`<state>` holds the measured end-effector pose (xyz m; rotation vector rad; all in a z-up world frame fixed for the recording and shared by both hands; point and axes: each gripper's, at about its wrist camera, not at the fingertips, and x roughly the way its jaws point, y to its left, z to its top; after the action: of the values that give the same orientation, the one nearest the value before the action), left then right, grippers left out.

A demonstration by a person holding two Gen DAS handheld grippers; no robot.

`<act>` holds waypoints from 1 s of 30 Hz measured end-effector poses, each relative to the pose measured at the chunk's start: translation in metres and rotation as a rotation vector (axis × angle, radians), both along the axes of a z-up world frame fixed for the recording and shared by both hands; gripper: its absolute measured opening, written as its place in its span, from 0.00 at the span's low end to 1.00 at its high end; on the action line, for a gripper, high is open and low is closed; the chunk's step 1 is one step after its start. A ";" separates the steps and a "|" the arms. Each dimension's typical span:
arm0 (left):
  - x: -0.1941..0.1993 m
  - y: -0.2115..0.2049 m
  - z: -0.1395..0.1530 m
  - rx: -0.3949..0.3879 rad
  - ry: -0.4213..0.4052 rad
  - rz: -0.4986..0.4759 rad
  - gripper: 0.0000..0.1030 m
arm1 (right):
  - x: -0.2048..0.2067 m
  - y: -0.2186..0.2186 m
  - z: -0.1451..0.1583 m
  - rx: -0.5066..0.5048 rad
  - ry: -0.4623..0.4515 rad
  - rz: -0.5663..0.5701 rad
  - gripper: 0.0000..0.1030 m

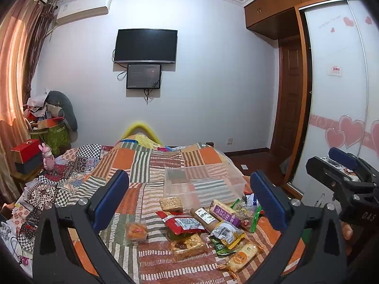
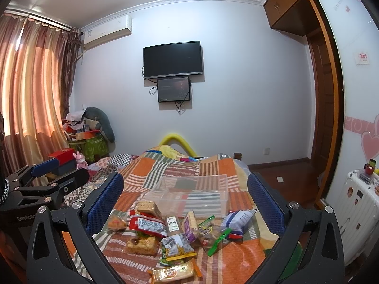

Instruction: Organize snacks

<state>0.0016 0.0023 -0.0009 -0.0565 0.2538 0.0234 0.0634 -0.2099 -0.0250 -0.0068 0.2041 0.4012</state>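
Note:
Several snack packets lie in a loose pile on the patchwork bedspread (image 1: 151,161): a red packet (image 1: 183,223), a purple bar (image 1: 223,211), a brown tube (image 1: 206,216) and an orange round-label packet (image 1: 244,256). Behind them stands an empty clear plastic box (image 1: 201,182), which also shows in the right wrist view (image 2: 196,191). My left gripper (image 1: 189,201) is open and empty above the pile. My right gripper (image 2: 184,201) is open and empty too, over the red packet (image 2: 146,223) and a blue-white bag (image 2: 238,220). Each gripper shows at the other view's edge.
A wardrobe with heart decals (image 1: 343,94) stands on the right, with a white suitcase (image 2: 357,213) beside the bed. A cluttered side table with a red box (image 1: 26,149) and a pink toy (image 1: 48,157) is on the left. A TV (image 1: 145,46) hangs on the far wall.

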 end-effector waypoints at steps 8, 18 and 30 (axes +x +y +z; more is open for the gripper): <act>0.000 -0.001 0.000 0.006 -0.001 0.001 1.00 | -0.001 0.001 0.001 -0.002 0.001 0.002 1.00; 0.000 -0.002 -0.002 0.007 -0.001 0.004 1.00 | 0.000 0.002 0.001 -0.002 0.002 0.002 1.00; 0.001 -0.003 -0.003 0.004 0.003 0.005 1.00 | 0.001 0.002 -0.001 -0.002 0.006 -0.001 1.00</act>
<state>0.0030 -0.0008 -0.0034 -0.0534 0.2568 0.0288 0.0647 -0.2081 -0.0258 -0.0074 0.2101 0.4006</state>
